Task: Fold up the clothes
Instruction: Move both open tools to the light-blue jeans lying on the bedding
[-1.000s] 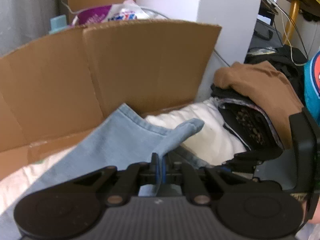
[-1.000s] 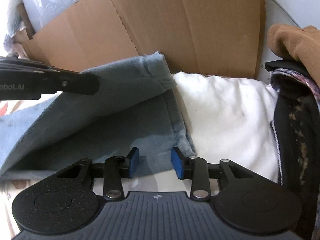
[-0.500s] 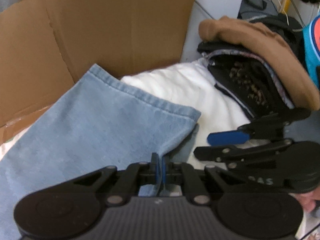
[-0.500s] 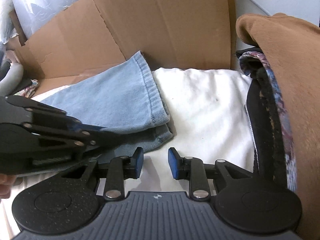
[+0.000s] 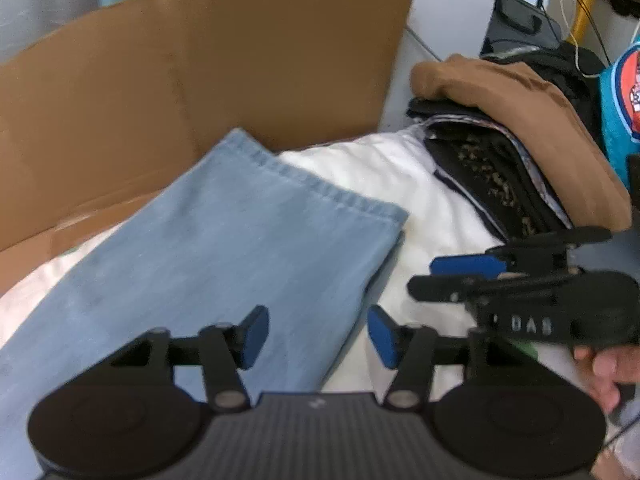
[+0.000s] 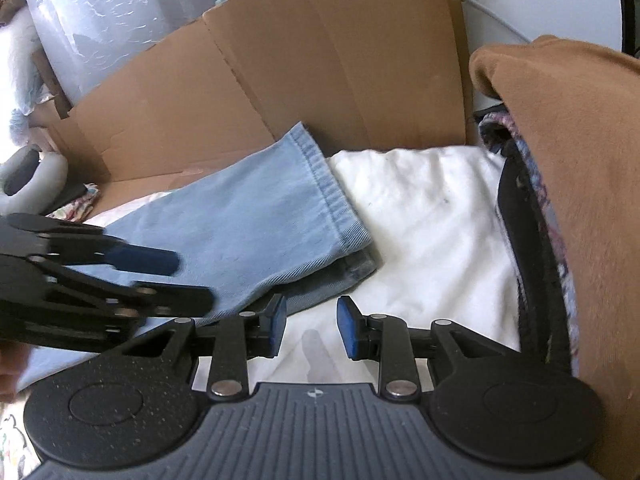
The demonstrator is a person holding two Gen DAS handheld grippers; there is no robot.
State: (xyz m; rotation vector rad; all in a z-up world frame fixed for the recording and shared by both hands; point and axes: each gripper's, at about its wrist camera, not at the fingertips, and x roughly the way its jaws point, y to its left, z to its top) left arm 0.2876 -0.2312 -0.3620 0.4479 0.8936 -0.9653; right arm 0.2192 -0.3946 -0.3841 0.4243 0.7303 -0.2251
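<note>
Denim jeans (image 5: 224, 264) lie folded, flat on white bedding (image 5: 420, 208). Left gripper (image 5: 318, 336) fingers opening, nothing between; right gripper (image 6: 311, 330) fingers parted, empty. Advice: press crease, align hems.

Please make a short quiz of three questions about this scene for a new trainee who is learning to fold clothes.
1. True or false: the left gripper is clamped on the blue jeans.
2. Multiple choice: what lies directly under the jeans' hem end? A) brown garment B) white cloth C) bare cardboard
3. Fill in: the brown garment lies on top of a pile of ____ clothes.

Key
1. False. Its jaws are opening, and the pads do not press on the denim.
2. B, the white cloth.
3. Dark. The dark clothes show under its edge. The right gripper holds nothing either.
</note>
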